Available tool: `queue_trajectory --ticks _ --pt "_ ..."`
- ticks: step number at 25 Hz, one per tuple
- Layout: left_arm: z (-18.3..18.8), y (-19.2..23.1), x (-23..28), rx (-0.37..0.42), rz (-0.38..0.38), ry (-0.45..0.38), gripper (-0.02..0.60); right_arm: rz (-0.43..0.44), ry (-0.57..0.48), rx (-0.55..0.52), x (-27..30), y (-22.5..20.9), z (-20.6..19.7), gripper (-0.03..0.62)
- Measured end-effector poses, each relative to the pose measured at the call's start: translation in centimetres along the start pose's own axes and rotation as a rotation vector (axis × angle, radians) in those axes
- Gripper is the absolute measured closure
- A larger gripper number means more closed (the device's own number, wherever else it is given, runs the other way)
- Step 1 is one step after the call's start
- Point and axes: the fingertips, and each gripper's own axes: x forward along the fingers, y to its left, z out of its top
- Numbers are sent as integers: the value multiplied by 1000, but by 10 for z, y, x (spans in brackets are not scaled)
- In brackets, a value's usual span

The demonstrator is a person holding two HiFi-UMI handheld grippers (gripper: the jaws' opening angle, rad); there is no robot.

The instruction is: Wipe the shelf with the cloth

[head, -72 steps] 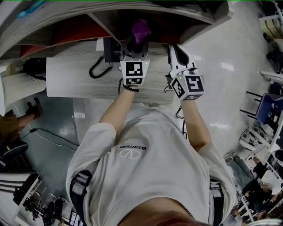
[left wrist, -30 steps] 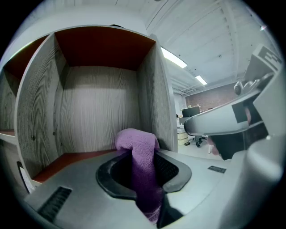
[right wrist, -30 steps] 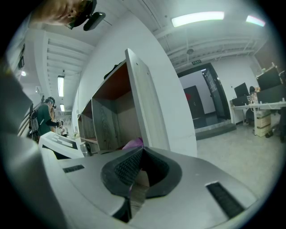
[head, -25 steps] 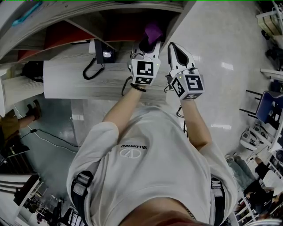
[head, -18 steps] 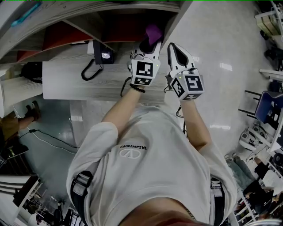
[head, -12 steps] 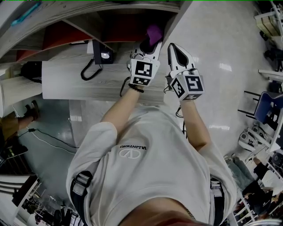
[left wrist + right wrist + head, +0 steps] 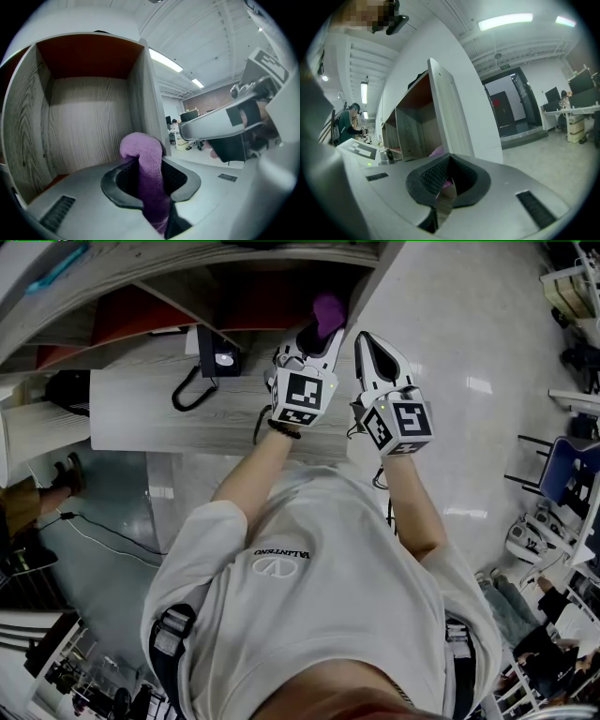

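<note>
The left gripper (image 7: 317,337) is clamped on a purple cloth (image 7: 328,307). In the left gripper view the cloth (image 7: 143,152) runs up between the dark pads (image 7: 117,180) of the gripper (image 7: 151,187) and bulges out above the tips in a rounded fold. That fold sits at the mouth of the end compartment of a wooden shelf (image 7: 89,122), close to the compartment's right wall. The compartment has grey wood-grain sides and floor and a reddish-brown panel on top. Whether the cloth is pressing on the floor board cannot be told from these views.

The right gripper (image 7: 367,341) is just beside the left one, the two bodies nearly touching. Its jaws are closed with nothing between them. In the right gripper view the gripper (image 7: 443,185) points at the front edge of the shelf's outer end panel (image 7: 450,117) — a sliver of purple cloth (image 7: 438,151) shows past the pads.

From the head view both forearms reach out over a pale wood-grain desk (image 7: 159,413). A black device with a curled cord (image 7: 208,362) lies on the desk, well to the left of the grippers.
</note>
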Motion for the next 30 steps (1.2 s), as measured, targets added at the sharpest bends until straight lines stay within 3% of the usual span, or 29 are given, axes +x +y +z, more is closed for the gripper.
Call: queue_trajectory --ticks 30 --pt "64 3 -18 44 -22 -68 485 30 -82 -45 -8 18 42 593"
